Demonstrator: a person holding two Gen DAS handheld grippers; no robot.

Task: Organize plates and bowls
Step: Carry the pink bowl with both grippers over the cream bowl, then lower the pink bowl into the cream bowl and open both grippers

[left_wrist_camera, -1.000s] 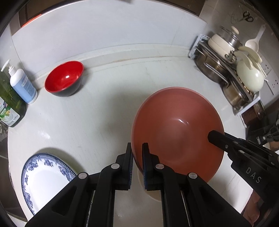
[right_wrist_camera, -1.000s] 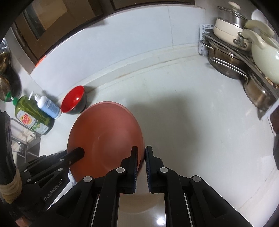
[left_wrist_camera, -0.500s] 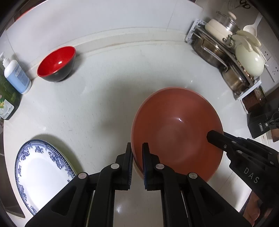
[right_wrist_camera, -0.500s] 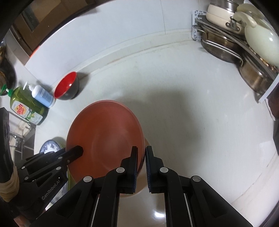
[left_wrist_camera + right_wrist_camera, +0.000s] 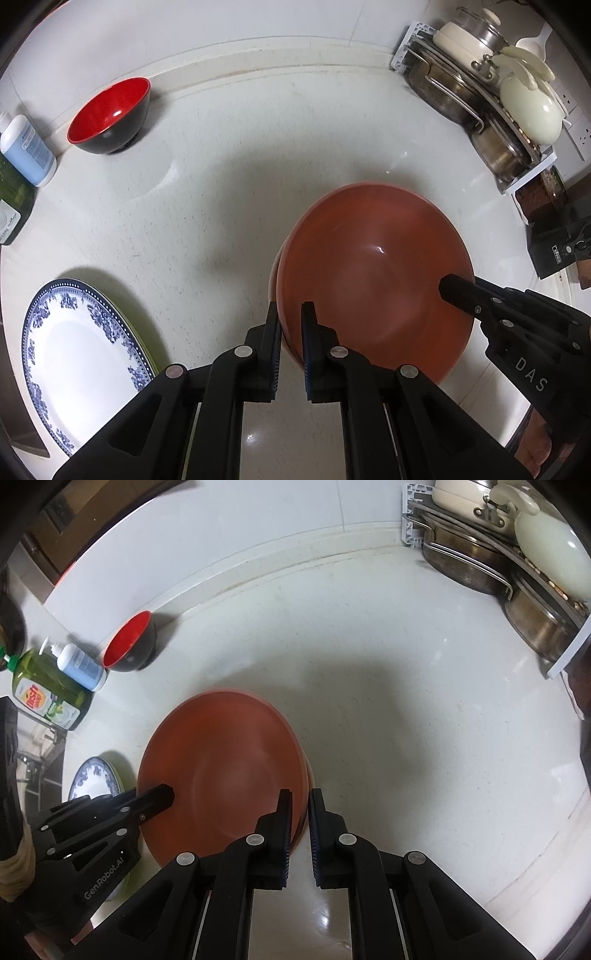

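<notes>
The left gripper (image 5: 291, 314) is clamped on the near-left rim of the large terracotta bowl (image 5: 373, 277), 1 finger inside the rim and 1 outside. The right gripper (image 5: 298, 801) pinches the opposite rim of the same bowl in the same way, so the bowl hangs between the 2 grippers, tilted a little and slightly blurred. A pale edge of another dish shows just under the bowl beside each gripper; what it is cannot be made out.

Far ahead and left of the left gripper, a red-and-black bowl (image 5: 110, 114) stands upright on the white countertop (image 5: 229, 177) against the back edge. Near and left of that gripper lies a blue-patterned plate (image 5: 77, 354). Left of the small bowl stand 2 soap bottles (image 5: 55, 679). Ahead and right of the right gripper, a rack of pots (image 5: 517, 561) sits in the corner.
</notes>
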